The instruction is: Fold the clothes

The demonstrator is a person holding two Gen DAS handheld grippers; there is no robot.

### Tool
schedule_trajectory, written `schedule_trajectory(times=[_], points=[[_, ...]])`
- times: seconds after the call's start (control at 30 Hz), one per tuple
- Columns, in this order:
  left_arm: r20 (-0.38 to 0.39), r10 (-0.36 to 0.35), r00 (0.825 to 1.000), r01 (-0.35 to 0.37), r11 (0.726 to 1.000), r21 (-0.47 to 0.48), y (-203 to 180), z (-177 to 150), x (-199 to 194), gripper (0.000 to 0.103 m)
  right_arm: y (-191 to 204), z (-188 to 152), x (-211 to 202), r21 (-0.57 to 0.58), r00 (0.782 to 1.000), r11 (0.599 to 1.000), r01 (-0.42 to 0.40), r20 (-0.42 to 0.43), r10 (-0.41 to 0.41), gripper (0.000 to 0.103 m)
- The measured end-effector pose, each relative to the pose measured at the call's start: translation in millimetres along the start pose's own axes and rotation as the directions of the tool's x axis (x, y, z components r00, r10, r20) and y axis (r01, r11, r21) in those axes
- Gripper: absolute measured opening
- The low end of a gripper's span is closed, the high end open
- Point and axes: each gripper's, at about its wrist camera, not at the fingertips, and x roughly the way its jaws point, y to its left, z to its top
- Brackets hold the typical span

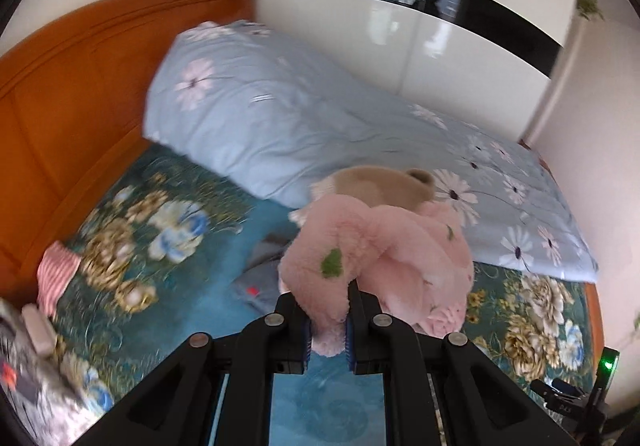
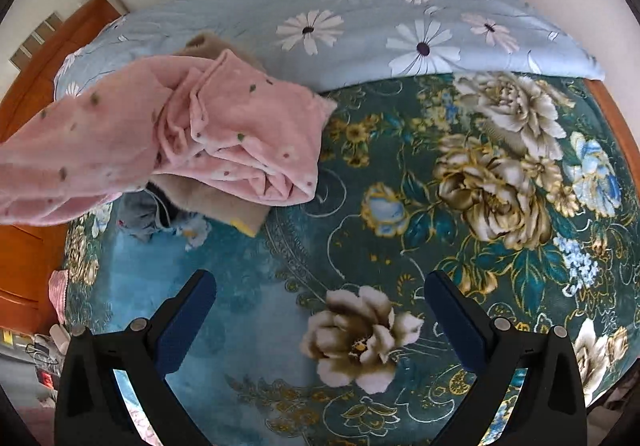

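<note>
Pink fleece garment (image 1: 384, 246), green-speckled, bunched, lifted over tan folded clothes (image 2: 224, 206)

Two matching black tools with blue-padded fingers

The left tool (image 1: 327, 326) is matte black plastic: angular linkage arms, each with a round silver pivot pin, and two black fingers lined with ribbed blue pads (image 1: 307, 342) on their inner faces. Pale strips show through slots in the body near the lens. The right tool (image 2: 320, 326) has the same build, with black arms, silver pins at the joints, and broad dark-blue pads (image 2: 188, 326) along the inside of both fingers.
</note>
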Motion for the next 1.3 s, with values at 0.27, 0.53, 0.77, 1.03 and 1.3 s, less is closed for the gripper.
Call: schedule_trajectory(times=[0.27,0.53,0.77,1.03,1.3], points=[[-0.071,0.002,0.997,-0.005,0.999,-0.037,34.8,-6.9,29.1,0.013,56.8,34.9,48.8,-0.027,0.995,0.996,-0.089,-0.034,0.088,0.102],[-0.139,-0.039,0.989,0.035,0.999,-0.034,60.7,4.6,72.6,0.013,112.5,97.2,107.1,0.022,0.992,0.994,-0.11,-0.063,0.112,0.079],[-0.17,-0.06,0.984,0.05,0.997,-0.063,86.0,14.5,99.0,0.013,141.1,136.5,153.1,0.073,0.99,0.996,-0.059,-0.127,0.068,0.044],[-0.175,-0.043,0.984,0.023,0.993,-0.113,94.0,19.5,106.9,0.013,117.4,148.4,157.7,0.177,0.98,0.978,-0.113,-0.145,0.139,0.007],[-0.117,-0.054,0.992,0.037,0.99,-0.138,71.9,29.7,87.6,0.013,5.1,165.5,60.4,0.354,0.986,0.92,-0.165,0.091,0.142,0.006]])
